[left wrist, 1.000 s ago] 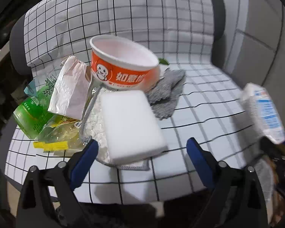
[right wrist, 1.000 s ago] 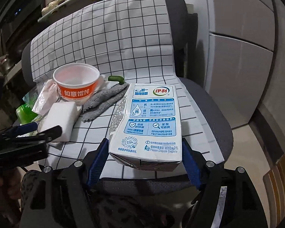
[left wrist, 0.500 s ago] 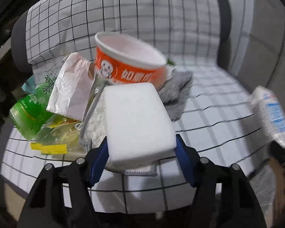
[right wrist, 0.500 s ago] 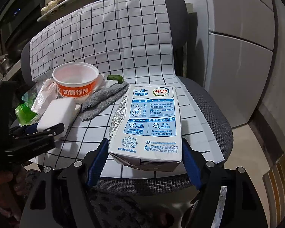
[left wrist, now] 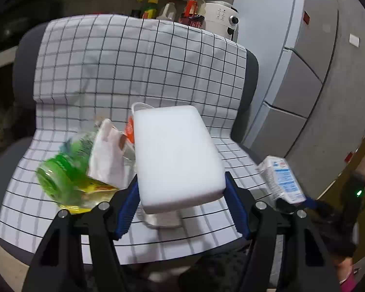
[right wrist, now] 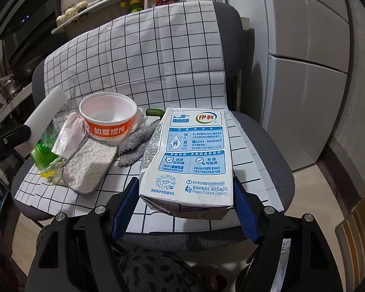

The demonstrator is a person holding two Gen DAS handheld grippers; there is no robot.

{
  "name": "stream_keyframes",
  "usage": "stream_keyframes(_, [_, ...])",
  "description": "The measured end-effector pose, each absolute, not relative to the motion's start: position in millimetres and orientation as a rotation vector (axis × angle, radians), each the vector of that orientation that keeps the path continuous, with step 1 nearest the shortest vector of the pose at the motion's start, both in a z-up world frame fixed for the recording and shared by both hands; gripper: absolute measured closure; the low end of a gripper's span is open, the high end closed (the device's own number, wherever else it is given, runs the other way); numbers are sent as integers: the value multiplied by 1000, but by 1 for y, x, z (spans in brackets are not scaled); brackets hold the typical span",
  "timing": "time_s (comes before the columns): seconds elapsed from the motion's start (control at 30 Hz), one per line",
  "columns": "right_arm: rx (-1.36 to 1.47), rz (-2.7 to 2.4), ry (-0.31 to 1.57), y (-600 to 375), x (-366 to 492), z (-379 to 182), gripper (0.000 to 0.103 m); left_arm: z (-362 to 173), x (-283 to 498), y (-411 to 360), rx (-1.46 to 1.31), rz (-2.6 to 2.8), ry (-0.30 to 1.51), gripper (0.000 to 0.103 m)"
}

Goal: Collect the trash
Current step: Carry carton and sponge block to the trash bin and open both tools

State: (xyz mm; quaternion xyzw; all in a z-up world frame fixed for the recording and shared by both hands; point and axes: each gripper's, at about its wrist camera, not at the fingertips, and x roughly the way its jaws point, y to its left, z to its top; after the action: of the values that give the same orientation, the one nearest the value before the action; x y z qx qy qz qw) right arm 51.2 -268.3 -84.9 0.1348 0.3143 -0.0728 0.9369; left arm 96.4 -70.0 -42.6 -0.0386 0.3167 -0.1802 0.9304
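My left gripper (left wrist: 181, 194) is clamped on one white sponge (left wrist: 176, 155), raised clear of the seat. My right gripper (right wrist: 185, 204) pinches one milk carton (right wrist: 189, 158) by its sides, also off the chair (right wrist: 267, 150). On the checked cloth (right wrist: 158, 60) I count one orange bowl (right wrist: 108, 119) at ten o'clock of the carton, one grey rag (right wrist: 133, 143) just beside it, one quilted cloth (right wrist: 88, 165), one white wrapper (right wrist: 69, 133), and one green bottle (right wrist: 42, 153) at nine o'clock.
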Motion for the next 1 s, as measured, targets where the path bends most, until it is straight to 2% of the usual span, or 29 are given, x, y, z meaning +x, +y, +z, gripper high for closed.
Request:
stream_keyframes(0.27, [231, -245, 653, -276, 15, -83, 29, -76, 79, -115, 27, -474, 686, 38])
stream_keyframes(0.67, [251, -502, 636, -333, -82, -94, 29, -101, 39, -244, 179, -799, 642, 38])
stream_keyframes(1.0, [373, -667, 669, -392, -141, -138, 29, -132, -2, -343, 308, -1033, 656, 38])
